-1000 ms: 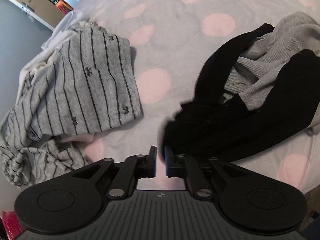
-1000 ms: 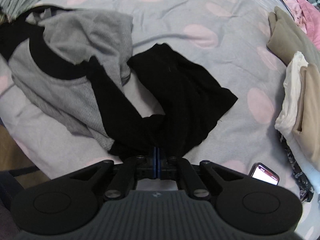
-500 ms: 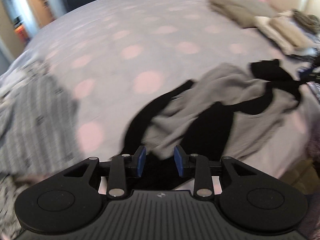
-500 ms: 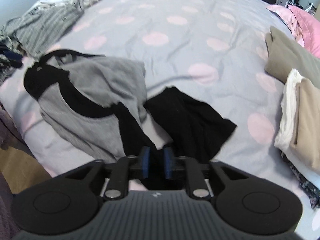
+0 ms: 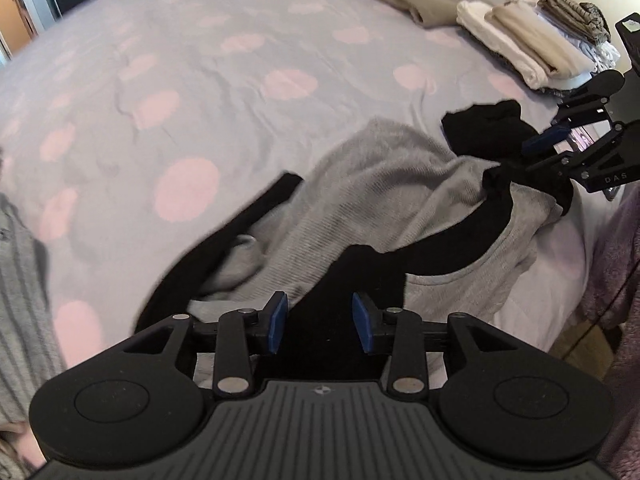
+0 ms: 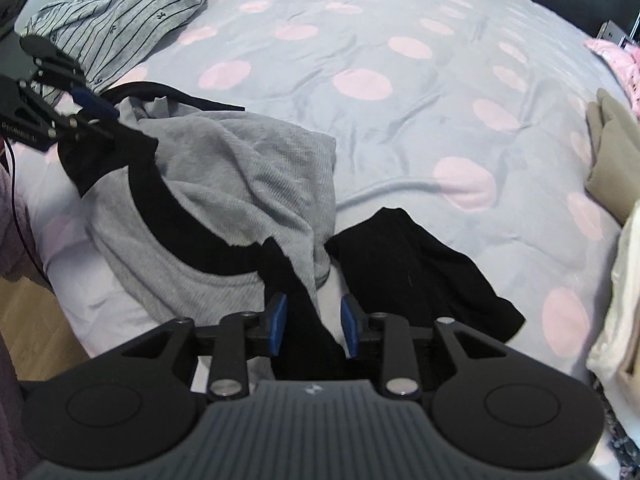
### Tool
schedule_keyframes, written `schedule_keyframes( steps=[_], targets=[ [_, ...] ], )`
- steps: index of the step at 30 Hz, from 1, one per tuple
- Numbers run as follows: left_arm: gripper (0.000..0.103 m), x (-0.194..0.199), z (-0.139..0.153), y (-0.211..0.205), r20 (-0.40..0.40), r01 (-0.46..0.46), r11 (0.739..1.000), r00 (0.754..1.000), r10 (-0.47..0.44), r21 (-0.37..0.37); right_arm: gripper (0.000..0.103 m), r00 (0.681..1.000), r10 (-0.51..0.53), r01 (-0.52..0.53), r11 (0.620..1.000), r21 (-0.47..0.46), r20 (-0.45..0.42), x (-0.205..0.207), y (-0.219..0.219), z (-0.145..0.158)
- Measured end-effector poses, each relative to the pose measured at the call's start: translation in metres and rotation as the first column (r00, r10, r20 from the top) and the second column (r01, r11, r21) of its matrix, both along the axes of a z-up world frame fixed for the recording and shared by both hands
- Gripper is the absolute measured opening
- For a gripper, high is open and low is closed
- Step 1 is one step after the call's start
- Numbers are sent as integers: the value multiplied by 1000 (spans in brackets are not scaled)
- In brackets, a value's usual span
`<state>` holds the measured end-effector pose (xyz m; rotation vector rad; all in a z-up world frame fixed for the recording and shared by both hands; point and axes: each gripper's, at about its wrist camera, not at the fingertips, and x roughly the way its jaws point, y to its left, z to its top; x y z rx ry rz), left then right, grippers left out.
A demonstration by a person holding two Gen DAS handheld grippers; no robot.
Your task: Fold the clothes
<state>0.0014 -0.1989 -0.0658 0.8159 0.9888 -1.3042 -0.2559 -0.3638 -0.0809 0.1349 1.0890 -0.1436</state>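
Clothes [image 6: 240, 184] on spotted bed [image 6: 400, 128]

One grey-and-black top [image 6: 224, 184], one striped garment [image 6: 132, 20], two grippers, one bedspread [image 6: 400, 120] (pink-dotted)

Both wrist views steeply down, close; share grey-black shirt [image 5: 400, 184] [image 6: 240, 168].

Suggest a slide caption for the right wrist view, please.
Right tongs opening above a crumpled grey-and-black top on a pink-spotted bedspread.
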Motion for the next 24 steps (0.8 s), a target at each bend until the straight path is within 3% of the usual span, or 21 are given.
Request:
schedule_keyframes(
  steps=[4, 7, 9, 14, 19, 24],
  targets=[
    [34, 7, -14, -11, -73, -7, 998, 997, 11, 57, 39, 1000, 4, -4, 999, 48, -14, 7, -7, -7],
    [29, 6, -15, -11, -66, -3, 999, 998, 6, 49, 36, 1000, 24, -23, 998, 61, -19, 8, -6, -12],
    [23, 3, -10, -8, -48, 17, 1000, 999, -16, 22, 20, 999, 46, -45, 997, 69, -10, 5, -3, -11],
    [13, -3, 9, 9, -43, 50, 996, 998, -53, -69, 8, 995, 91, -95, 991, 94, 45, -8, 4, -1],
    [13, -18, 24, 32, -79, 134, 983, 986, -144, -124, 7, 982, 180, -187, 974, 127, 63, -18, 18, 5],
    [13, -33, 10, 36, -13, 168, 983, 985, -170, -67, 8, 971, 239, -240, 966, 99, 21, -15, 32, -2]
  ],
)
